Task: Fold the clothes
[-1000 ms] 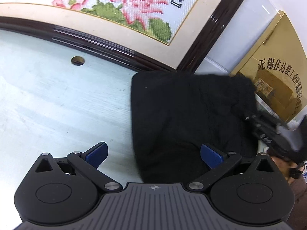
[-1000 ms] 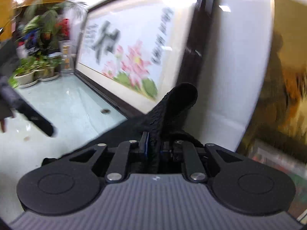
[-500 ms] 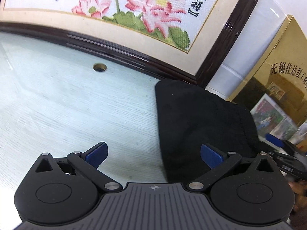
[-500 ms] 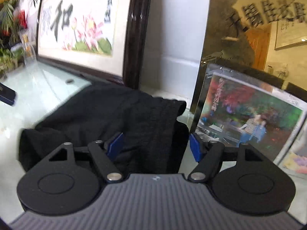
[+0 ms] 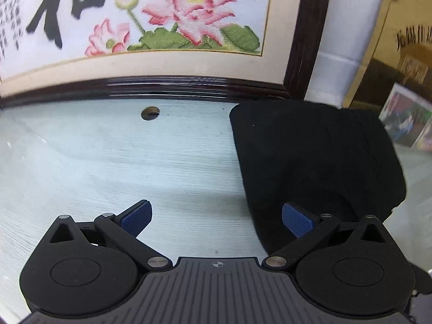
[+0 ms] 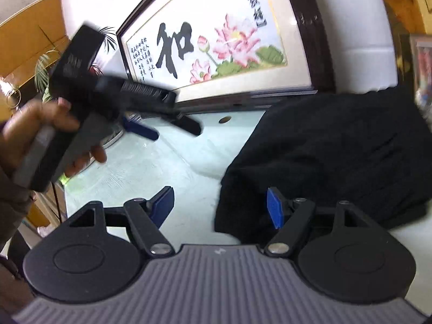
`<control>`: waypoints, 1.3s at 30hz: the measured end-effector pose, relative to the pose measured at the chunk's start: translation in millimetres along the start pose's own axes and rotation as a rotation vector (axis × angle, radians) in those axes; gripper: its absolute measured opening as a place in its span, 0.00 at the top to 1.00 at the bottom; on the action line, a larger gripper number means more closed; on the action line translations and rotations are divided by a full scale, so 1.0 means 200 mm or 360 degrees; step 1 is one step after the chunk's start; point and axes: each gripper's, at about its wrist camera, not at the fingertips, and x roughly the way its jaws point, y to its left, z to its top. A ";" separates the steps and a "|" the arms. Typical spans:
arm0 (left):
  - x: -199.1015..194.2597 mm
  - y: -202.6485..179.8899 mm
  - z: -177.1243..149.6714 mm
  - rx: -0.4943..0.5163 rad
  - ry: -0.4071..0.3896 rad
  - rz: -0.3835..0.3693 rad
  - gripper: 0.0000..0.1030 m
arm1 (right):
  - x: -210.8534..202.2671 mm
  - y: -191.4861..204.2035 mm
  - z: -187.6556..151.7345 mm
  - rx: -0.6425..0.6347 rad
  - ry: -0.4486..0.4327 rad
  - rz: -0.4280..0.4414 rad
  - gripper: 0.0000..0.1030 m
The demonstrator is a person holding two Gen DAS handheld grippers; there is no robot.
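Dark-framed lotus embroidery picture (image 5: 167, 29) stands behind folded black knit garment (image 5: 310, 167) on pale glass-topped table (image 5: 94, 156); garment's long axis runs toward frame. Left gripper (image 5: 217, 217), right gripper (image 6: 220, 206): jaws apart, empty.

table (image 5: 113, 162): pale woodgrain, round hole (image 5: 150, 113) | wall: framed lotus embroidery (image 5: 162, 27) leaning | left: potted plants (image 6: 43, 64)

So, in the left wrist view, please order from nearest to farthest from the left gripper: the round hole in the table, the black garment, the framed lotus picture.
From the left gripper:
1. Black garment, right, beside its right finger.
2. Round hole, farther back, slightly left.
3. Framed lotus picture, behind the table.
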 end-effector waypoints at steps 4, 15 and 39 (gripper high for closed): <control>-0.02 0.01 0.00 0.0023 0.0008 -0.0012 0.00 | 0.08 0.04 -0.05 0.0088 -0.0062 -0.0039 0.29; -0.07 0.16 -0.08 0.0006 0.0040 -0.0019 0.00 | 0.30 0.01 -0.05 0.0278 -0.0099 -0.0272 0.46; -0.15 0.48 -0.16 -0.0096 0.0031 -0.0044 0.00 | 0.46 0.55 -0.25 -0.0251 0.0003 -0.0305 0.90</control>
